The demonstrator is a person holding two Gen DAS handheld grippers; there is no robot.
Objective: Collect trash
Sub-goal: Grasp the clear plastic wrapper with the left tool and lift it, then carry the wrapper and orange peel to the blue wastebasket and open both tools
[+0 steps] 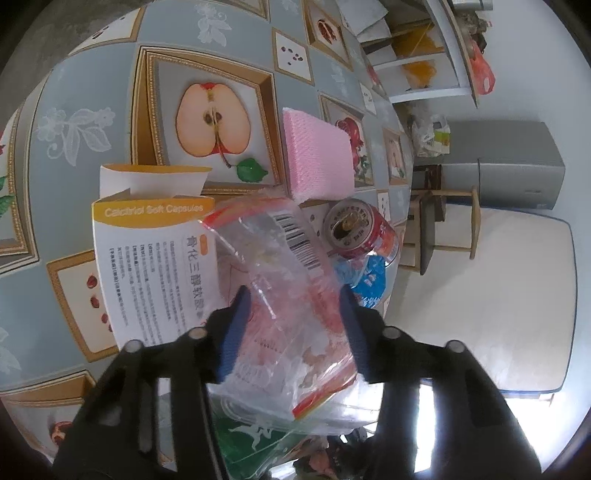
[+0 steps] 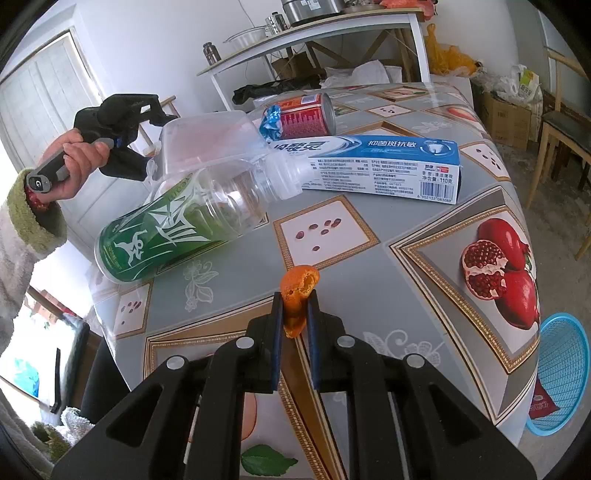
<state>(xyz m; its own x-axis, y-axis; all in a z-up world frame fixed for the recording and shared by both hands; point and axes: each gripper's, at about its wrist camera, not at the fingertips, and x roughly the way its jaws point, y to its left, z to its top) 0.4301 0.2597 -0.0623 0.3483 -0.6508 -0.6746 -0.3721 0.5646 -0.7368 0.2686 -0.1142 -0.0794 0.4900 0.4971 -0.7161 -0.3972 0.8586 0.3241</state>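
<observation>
My left gripper (image 1: 293, 295) is shut on a clear plastic container with red trim and a barcode (image 1: 280, 295), held above the table; it also shows in the right wrist view (image 2: 207, 136), with the left gripper (image 2: 118, 129) behind it. My right gripper (image 2: 295, 299) is shut on a piece of orange peel (image 2: 297, 295) above the table. On the table lie a green-labelled plastic bottle (image 2: 166, 225), a toothpaste box (image 2: 384, 166), a red can (image 2: 306, 114) (image 1: 354, 229), a crumpled blue wrapper (image 2: 271, 123), a capsule box (image 1: 155, 258) and a pink foam pad (image 1: 317, 158).
The table (image 2: 406, 266) has a fruit-print cloth. A blue basket (image 2: 561, 373) with a red packet in it stands on the floor at the right. A wooden chair (image 2: 561, 125) and a white shelf table (image 2: 314, 33) stand beyond.
</observation>
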